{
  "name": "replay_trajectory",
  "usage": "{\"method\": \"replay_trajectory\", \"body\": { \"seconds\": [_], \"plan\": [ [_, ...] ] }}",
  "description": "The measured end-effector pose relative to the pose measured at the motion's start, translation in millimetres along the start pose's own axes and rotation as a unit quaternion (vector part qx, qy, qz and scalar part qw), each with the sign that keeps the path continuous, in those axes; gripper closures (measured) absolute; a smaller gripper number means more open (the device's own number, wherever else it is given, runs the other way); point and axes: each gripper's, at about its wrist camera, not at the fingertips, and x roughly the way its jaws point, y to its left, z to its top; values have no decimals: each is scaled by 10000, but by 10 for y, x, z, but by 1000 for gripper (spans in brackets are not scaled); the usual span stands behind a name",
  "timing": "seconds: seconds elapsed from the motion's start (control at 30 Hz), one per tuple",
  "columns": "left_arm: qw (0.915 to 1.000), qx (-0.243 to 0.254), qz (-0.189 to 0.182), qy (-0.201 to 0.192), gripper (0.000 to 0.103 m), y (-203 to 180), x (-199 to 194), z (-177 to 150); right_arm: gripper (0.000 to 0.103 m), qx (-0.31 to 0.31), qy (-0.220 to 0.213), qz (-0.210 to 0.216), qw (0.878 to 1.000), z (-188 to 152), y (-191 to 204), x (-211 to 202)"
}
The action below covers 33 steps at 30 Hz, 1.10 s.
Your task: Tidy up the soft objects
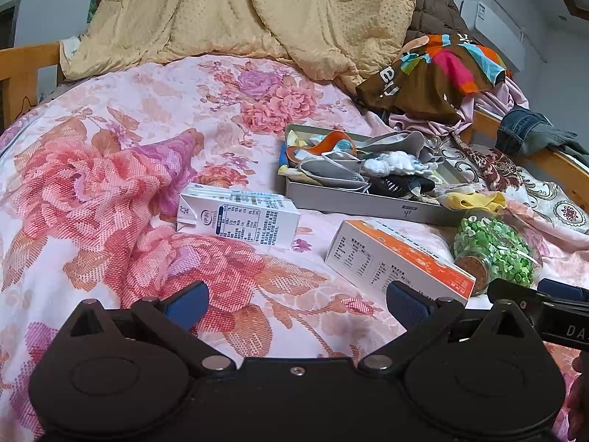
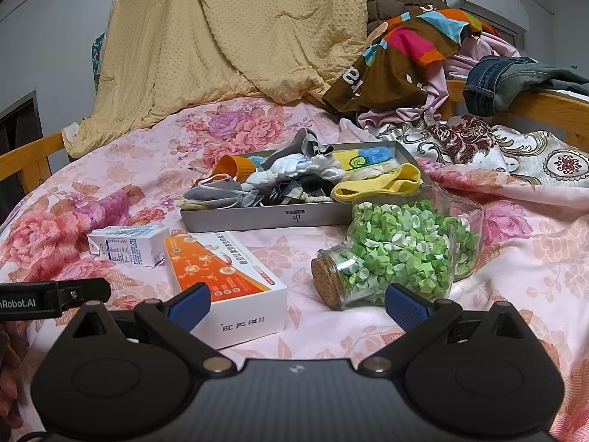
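A grey shallow box [image 1: 353, 204] [image 2: 257, 217] lies on the floral bedspread, heaped with soft items: a white fluffy piece [image 1: 395, 162] [image 2: 298, 167], grey face masks [image 1: 331, 173] [image 2: 217, 193], dark socks and an orange strap [image 1: 338, 138]. A yellow sock [image 1: 475, 199] [image 2: 383, 180] hangs over the box's right end. My left gripper [image 1: 296, 300] stands open low over the bedspread, short of the box. My right gripper [image 2: 296, 304] is open too, with an orange-and-white carton [image 2: 224, 280] at its left finger and a corked jar of green paper stars [image 2: 390, 254] at its right finger.
A white milk carton [image 1: 239, 215] [image 2: 127, 245] lies left of the box. The orange-and-white carton [image 1: 397, 261] and the jar [image 1: 493, 250] sit front right. A tan quilt [image 1: 239, 11], piled clothes [image 1: 438, 70], jeans [image 2: 515, 81] and a wooden bed rail [image 2: 545, 105] border the back and right.
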Motion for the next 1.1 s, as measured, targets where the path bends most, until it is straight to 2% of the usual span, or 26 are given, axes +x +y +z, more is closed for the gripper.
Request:
{"method": "replay_trajectory", "body": {
  "seconds": [1.1],
  "plan": [
    [9999, 80, -68, -36, 1, -25, -23, 8, 0, -35, 46, 3, 10000, -37, 31, 16]
  ]
}}
